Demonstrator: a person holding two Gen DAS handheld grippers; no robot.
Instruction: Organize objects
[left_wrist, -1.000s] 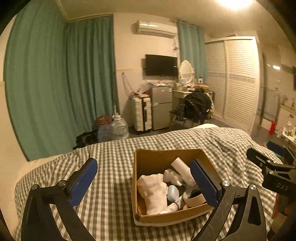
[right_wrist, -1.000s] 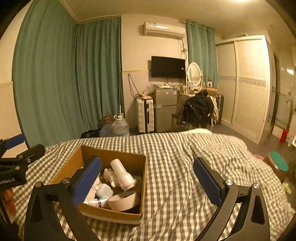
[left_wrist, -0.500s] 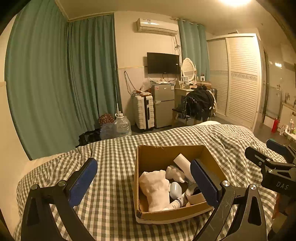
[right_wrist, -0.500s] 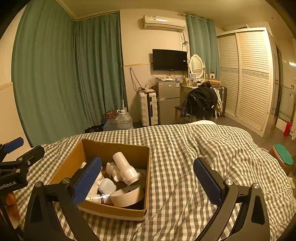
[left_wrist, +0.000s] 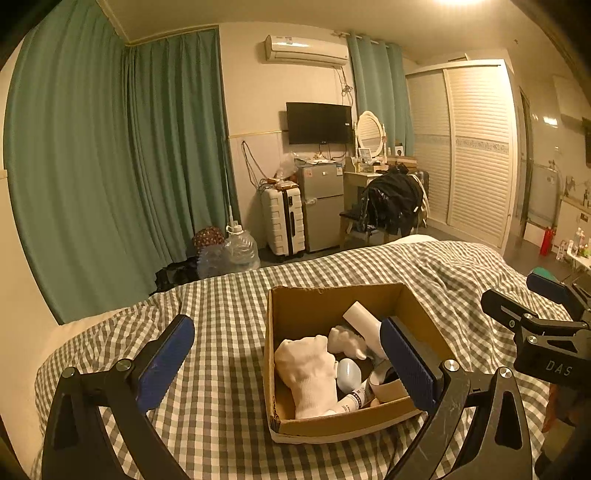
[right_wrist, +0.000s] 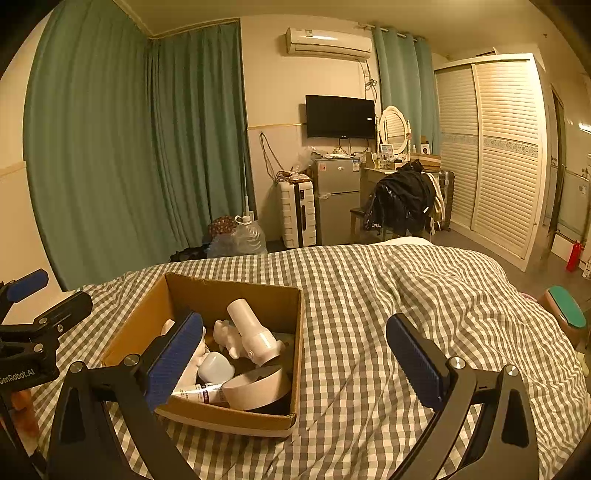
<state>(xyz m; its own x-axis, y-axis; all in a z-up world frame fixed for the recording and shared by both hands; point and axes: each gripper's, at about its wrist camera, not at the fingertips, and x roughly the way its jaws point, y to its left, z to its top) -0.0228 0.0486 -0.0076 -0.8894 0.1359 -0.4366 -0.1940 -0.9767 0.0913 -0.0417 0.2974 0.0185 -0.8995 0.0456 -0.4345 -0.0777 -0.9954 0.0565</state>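
Note:
An open cardboard box (left_wrist: 295, 306) sits on a bed with a grey checked cover (left_wrist: 221, 317); it also shows in the right wrist view (right_wrist: 221, 291). Inside lie a white sock (left_wrist: 308, 373), a white bottle (right_wrist: 253, 330), a small white figure (right_wrist: 227, 334), a pale round cap (right_wrist: 214, 367), a tube (right_wrist: 201, 393) and a tape roll (right_wrist: 255, 387). My left gripper (left_wrist: 288, 360) is open and empty, held above the box's left part. My right gripper (right_wrist: 295, 358) is open and empty, over the box's right edge.
Green curtains (left_wrist: 110, 166) hang at the left. A white suitcase (left_wrist: 282, 221), a small fridge (left_wrist: 321, 206), a chair with a black jacket (left_wrist: 393, 205) and a water jug (left_wrist: 240, 251) stand beyond the bed. A white louvred wardrobe (left_wrist: 469, 147) is at the right.
Both grippers have tilted and moved slightly, so the box now sits lower and larger in both views. Both stay open and empty.

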